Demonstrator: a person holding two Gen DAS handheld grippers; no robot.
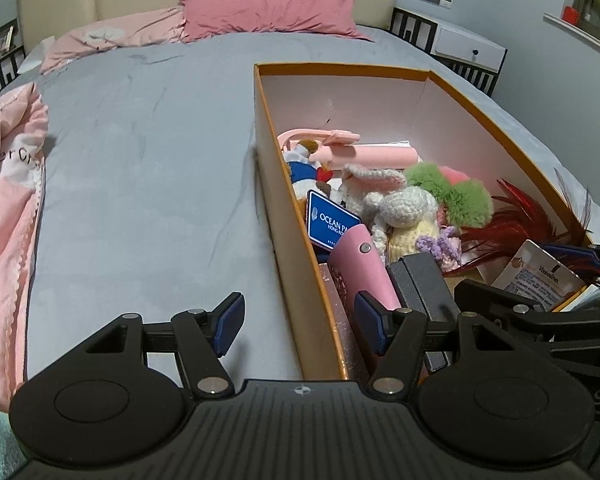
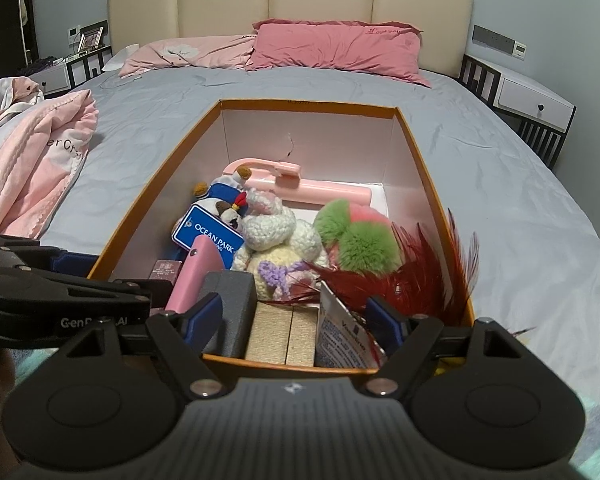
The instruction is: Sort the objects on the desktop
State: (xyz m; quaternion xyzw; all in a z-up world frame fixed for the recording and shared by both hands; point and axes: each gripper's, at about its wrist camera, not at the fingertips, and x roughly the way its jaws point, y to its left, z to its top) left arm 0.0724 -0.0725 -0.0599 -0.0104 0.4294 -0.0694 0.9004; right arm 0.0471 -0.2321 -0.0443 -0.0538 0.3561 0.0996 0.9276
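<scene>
An orange-rimmed cardboard box (image 2: pixel 416 140) stands on the grey bed; it also shows in the left wrist view (image 1: pixel 288 216). Inside lie a crocheted bunny (image 2: pixel 276 236), a green-and-pink pom-pom (image 2: pixel 356 236), red feathers (image 2: pixel 428 276), a blue Ocean Park card (image 2: pixel 204 232), a pink case (image 2: pixel 196 276), a dark grey block (image 2: pixel 232 304), a Vaseline packet (image 2: pixel 340 332) and a pink holder (image 2: pixel 320 192). My left gripper (image 1: pixel 300 324) is open and straddles the box's left wall at the near corner. My right gripper (image 2: pixel 296 320) is open and empty over the box's near edge.
A pink quilt (image 1: pixel 8 208) is bunched at the left of the bed. Pink pillows (image 2: pixel 336 48) lie against the cream headboard. White bedside tables (image 2: pixel 536 104) stand on both sides. Grey sheet (image 1: pixel 148 184) stretches left of the box.
</scene>
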